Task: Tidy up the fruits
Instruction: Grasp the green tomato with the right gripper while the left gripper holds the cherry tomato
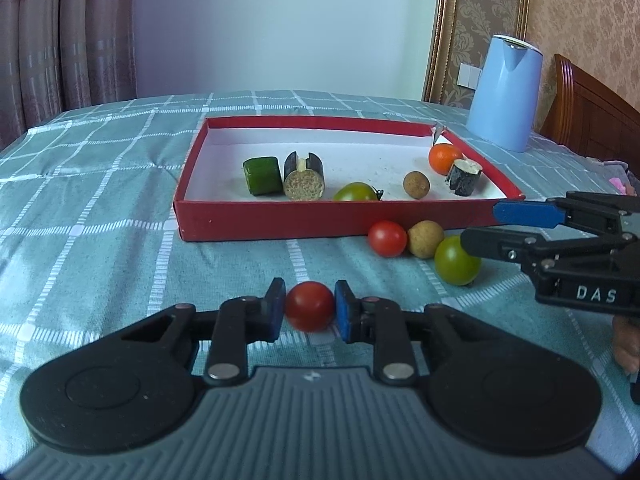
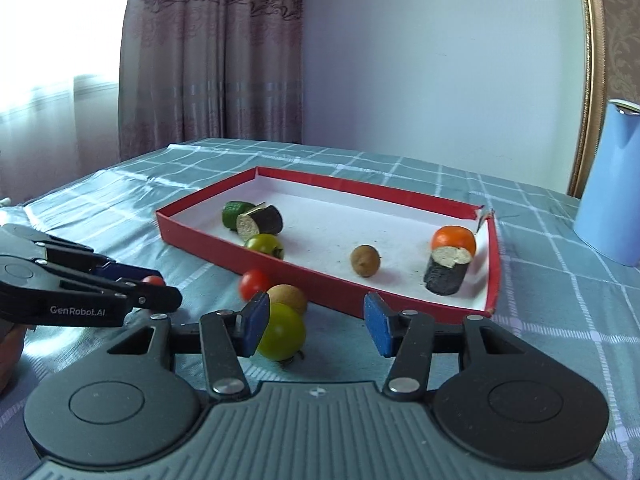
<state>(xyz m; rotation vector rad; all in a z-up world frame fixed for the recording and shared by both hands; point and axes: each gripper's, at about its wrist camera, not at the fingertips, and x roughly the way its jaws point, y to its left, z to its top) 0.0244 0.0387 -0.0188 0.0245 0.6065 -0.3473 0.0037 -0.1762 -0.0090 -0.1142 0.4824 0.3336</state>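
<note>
- Red cherry tomato (image 1: 309, 306) sits pinched between my left claw (image 1: 308, 307) pads, low over the checked table (image 1: 100, 208); I'd lift straight before swinging.
- Right claw (image 2: 316, 324) gapes, one pad against the green tomato (image 2: 282, 336); I'd centre it first.
- Red tray (image 1: 280, 220) wall lies ahead; its middle floor is free.

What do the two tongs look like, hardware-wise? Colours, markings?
Both match: black linkage arms with silver pivot pins, two round black discs, a ribbed grey body, blue pads on the fingertips. The left tongs carry white "GenRobot.AI" lettering on the side, seen from the right wrist view. The right tongs show "DAS" in white in the left wrist view. No cables or sleeves visible.
</note>
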